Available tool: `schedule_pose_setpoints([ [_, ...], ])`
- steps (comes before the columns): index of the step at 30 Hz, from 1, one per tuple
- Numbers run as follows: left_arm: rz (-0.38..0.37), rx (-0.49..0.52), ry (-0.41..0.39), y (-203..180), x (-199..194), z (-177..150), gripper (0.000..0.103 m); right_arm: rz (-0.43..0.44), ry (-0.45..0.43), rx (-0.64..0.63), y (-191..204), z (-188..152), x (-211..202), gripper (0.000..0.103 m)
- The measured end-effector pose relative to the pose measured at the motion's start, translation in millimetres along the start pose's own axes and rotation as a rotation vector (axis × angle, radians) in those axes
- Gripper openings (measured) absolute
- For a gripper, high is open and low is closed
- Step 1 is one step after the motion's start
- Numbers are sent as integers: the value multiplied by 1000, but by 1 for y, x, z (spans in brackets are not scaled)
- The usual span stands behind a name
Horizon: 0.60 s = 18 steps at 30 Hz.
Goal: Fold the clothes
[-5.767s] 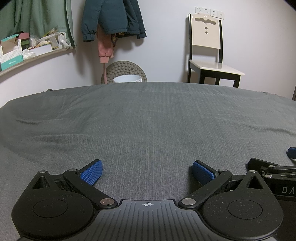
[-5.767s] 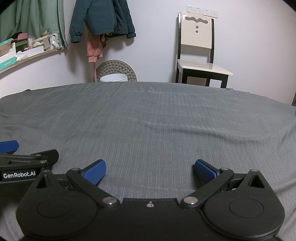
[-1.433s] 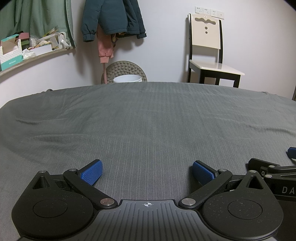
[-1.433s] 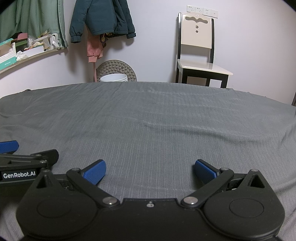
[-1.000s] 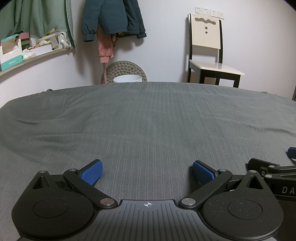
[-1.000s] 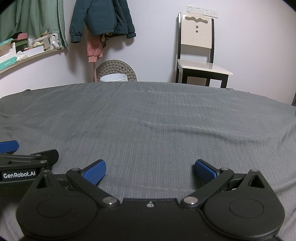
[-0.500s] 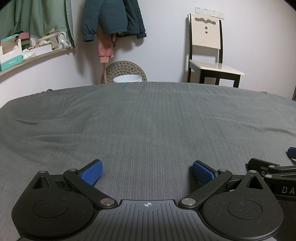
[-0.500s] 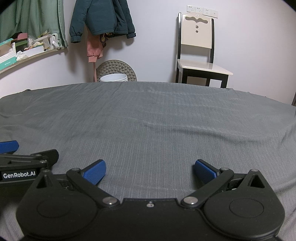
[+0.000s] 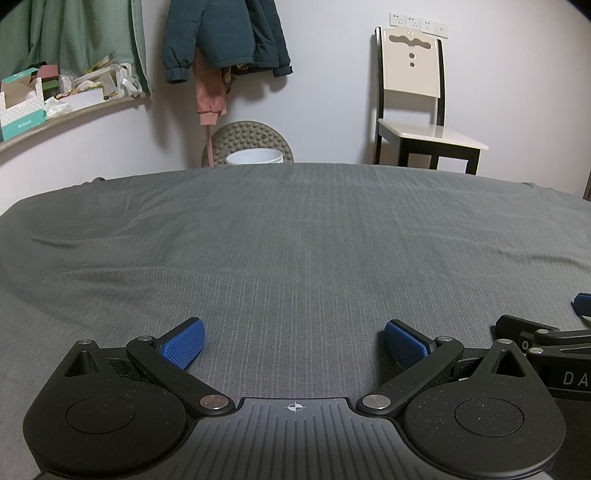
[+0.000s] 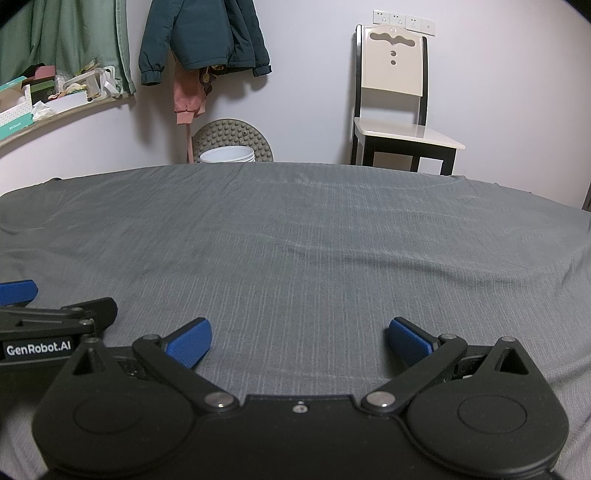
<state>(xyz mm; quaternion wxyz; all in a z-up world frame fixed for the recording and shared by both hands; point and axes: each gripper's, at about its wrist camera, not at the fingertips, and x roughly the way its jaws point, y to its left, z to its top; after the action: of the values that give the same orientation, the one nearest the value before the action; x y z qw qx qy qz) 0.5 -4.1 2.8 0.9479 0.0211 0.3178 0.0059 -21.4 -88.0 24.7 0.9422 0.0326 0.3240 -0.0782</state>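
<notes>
In the right wrist view we read "GenRobot.AI" in white letters on the black side of the left gripper, at the picture's left edge. In the left wrist view we read only "DA" in pale letters on the black side of the right gripper, cut off by the right edge. On the teal tissue box at the shelf's left end we make out "50 Count"; its other print is too small to read.

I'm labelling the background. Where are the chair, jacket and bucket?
chair [image 9: 424, 131], left wrist view, seat top.
jacket [image 9: 221, 33], left wrist view, body panel.
bucket [image 10: 227, 154], right wrist view, white rim.
</notes>
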Motion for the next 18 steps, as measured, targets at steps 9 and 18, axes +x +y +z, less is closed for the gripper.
schedule_pose_setpoints([
  [9, 0, 0, -1, 0, 0, -1, 103, 0, -1, 0, 1, 0, 0, 103],
  [18, -1, 0, 0, 1, 0, -2, 103, 0, 0, 0, 1, 0, 1, 103],
])
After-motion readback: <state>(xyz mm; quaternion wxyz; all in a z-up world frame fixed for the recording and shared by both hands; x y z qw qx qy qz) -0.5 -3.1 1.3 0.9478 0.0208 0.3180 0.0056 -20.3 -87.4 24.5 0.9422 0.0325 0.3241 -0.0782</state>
